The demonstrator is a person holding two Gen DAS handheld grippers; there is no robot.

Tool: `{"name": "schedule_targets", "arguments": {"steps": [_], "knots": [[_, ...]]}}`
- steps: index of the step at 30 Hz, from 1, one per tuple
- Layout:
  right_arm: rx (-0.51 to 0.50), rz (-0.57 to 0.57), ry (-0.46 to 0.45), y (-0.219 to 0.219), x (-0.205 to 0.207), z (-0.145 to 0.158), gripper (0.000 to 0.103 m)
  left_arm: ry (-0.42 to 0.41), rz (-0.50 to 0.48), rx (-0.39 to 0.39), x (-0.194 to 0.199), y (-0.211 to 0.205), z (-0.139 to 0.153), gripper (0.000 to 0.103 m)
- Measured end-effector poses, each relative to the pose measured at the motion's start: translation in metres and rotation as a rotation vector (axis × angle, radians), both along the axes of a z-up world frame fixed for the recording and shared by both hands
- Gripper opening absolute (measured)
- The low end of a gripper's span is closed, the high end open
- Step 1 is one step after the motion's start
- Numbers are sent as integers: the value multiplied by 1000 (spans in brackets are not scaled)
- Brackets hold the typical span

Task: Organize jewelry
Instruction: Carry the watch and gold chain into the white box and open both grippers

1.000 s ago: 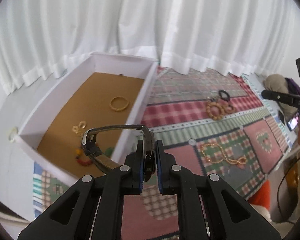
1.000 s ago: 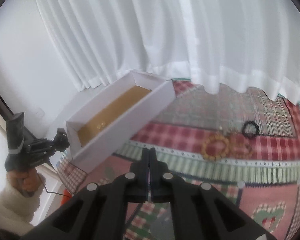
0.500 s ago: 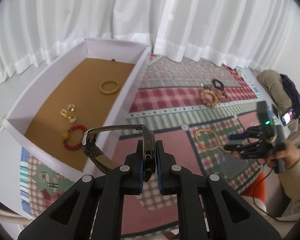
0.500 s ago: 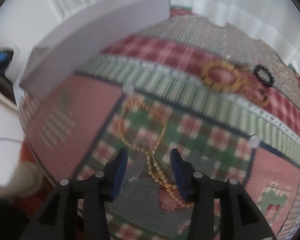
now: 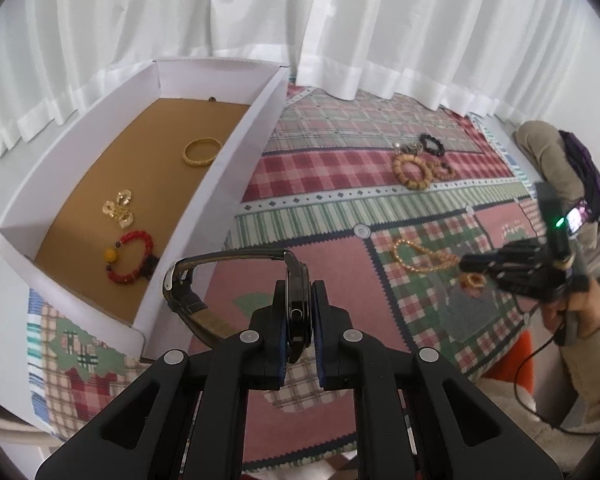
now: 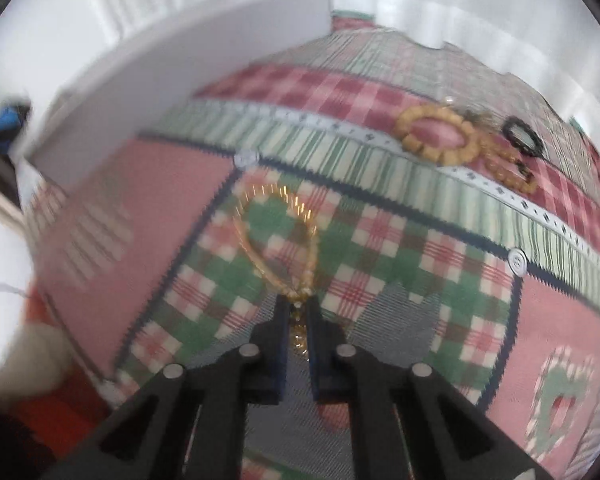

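Your left gripper [image 5: 299, 322] is clamping a wristwatch [image 5: 236, 280] edge-on by its round dark metal case, the blue pads pressing both faces. The strap is arching out to the left in a stiff loop, dark on the outside and tan on the lining, ending in a metal buckle that is hanging over the near right wall of the white cardboard box [image 5: 236, 136].

That box is long and shallow, with a flat brown floor. Lying inside it are a smooth gold bangle [image 5: 202, 151], a cluster of gold filigree earrings [image 5: 119, 209] and a red bead bracelet [image 5: 131, 256] with one large amber bead.

Your right gripper [image 6: 298, 312] is pointing steeply down at the quilted patchwork cloth [image 6: 380, 280], its jaws having just been closing; they are now standing narrow and pinching the gathered end of a fine gold bead necklace [image 6: 278, 236]. The rest of the necklace is lying in a teardrop loop on a green and red checked patch just ahead of the fingertips.

Farther back on the cloth, a chunky wooden bead bracelet [image 6: 436, 136] is lying touching a thinner strand of brown beads [image 6: 504, 170], with a black bead bracelet [image 6: 522, 136] just beyond. White pleated curtains [image 5: 380, 20] are hanging behind the cloth.
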State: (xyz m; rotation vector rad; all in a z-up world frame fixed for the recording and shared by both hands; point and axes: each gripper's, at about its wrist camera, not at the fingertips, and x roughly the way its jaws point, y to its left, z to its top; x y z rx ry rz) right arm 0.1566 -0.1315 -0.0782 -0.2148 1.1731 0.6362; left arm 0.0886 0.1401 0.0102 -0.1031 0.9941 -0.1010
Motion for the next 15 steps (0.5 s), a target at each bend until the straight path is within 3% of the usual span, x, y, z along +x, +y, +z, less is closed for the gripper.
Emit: {"name": "schedule_targets", "arguments": {"steps": [7, 15], "knots": [[187, -83, 21, -23, 2, 50, 8, -3, -2, 2, -1, 3, 5, 9], [315, -65, -24, -1, 24, 114, 8, -40, 12, -42, 0, 24, 37, 9]]}}
